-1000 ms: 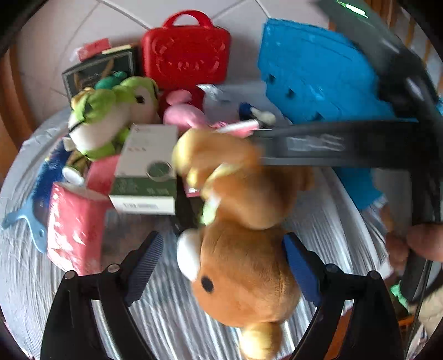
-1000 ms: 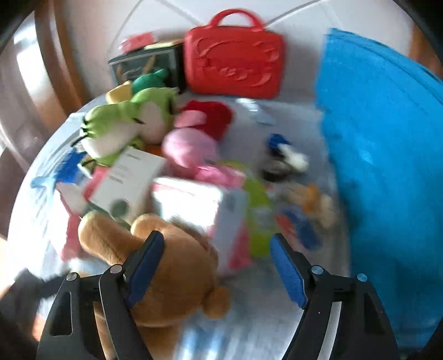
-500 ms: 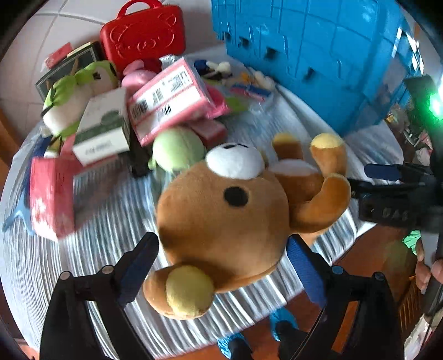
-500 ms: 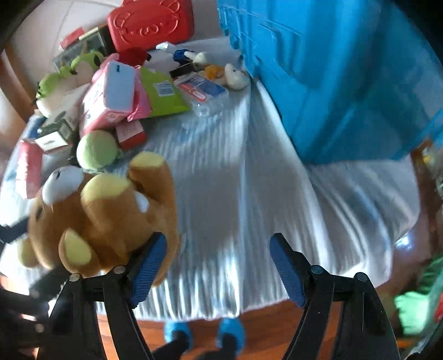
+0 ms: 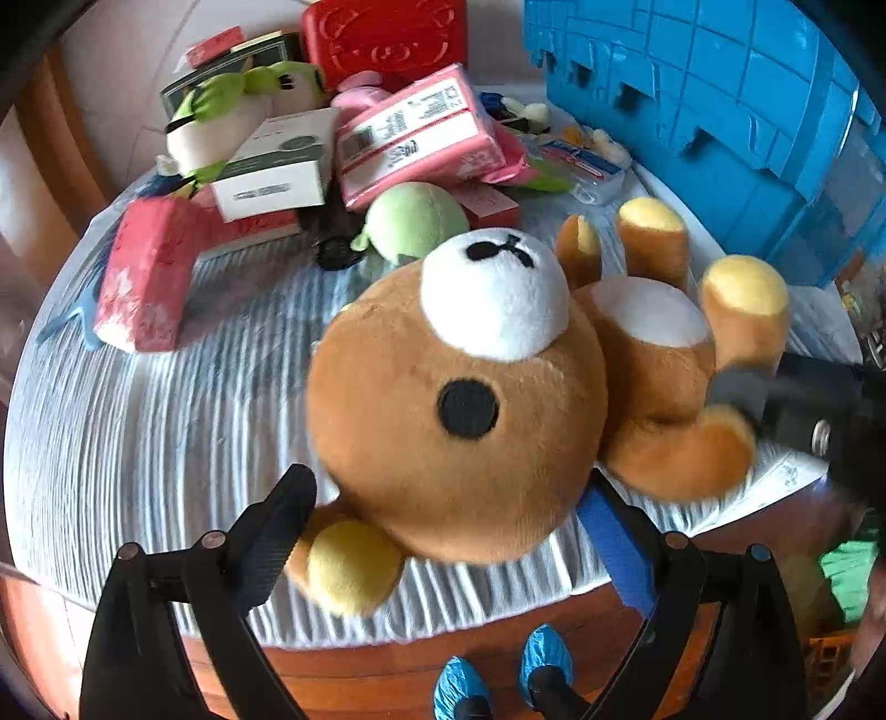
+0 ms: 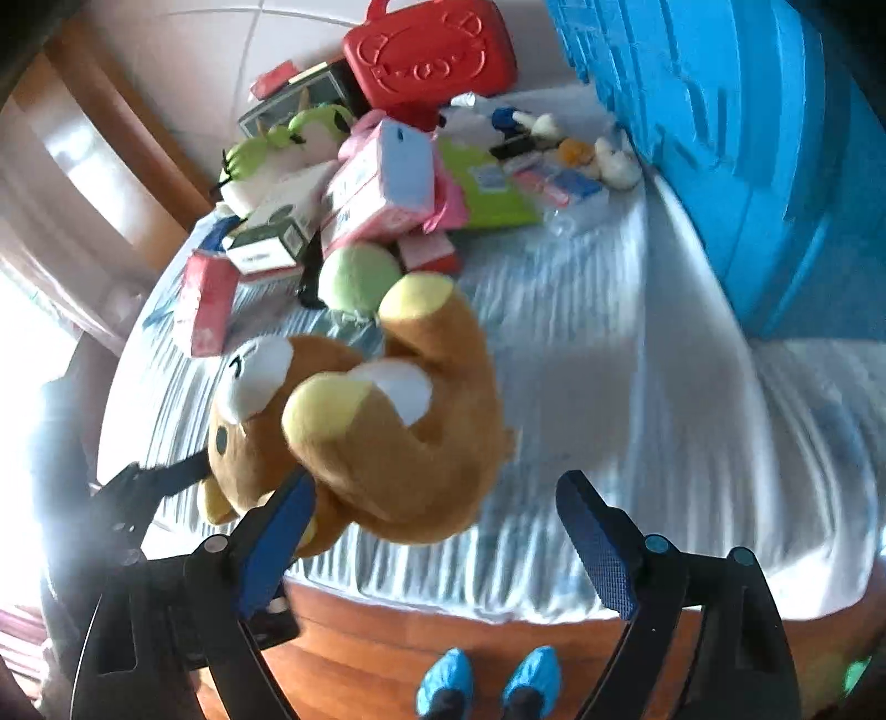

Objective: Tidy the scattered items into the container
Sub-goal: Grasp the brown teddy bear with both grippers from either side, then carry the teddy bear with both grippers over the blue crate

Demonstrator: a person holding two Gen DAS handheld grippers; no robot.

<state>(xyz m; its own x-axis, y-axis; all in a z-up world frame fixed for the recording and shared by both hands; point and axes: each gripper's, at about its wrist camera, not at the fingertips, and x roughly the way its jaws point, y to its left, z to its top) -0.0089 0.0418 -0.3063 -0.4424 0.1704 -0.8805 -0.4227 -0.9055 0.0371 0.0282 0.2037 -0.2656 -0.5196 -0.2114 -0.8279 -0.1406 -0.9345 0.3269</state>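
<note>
Behind my teddy bear [image 5: 459, 399] sits a heap of boxes [image 5: 415, 133], a green ball [image 5: 415, 221], a green soft toy [image 5: 232, 116] and a red case [image 5: 387, 39], and the big blue bin [image 5: 720, 105] stands at the far right of the table [image 5: 166, 399]. My left gripper [image 5: 454, 515] is spread wide around the bear's head, and I cannot tell if my pads squeeze it. My right gripper [image 6: 437, 531] is opening, its left finger [image 6: 277, 543] against the bear's bottom and the other finger touching nothing. The bear is brown with a white nose patch and yellow paws, lying belly up near the table's front edge.

Fuzzy plush bear [image 5: 459, 399] lies on ribbed white cloth [image 5: 166, 421] beside a glossy blue plastic crate [image 5: 720, 111].
</note>
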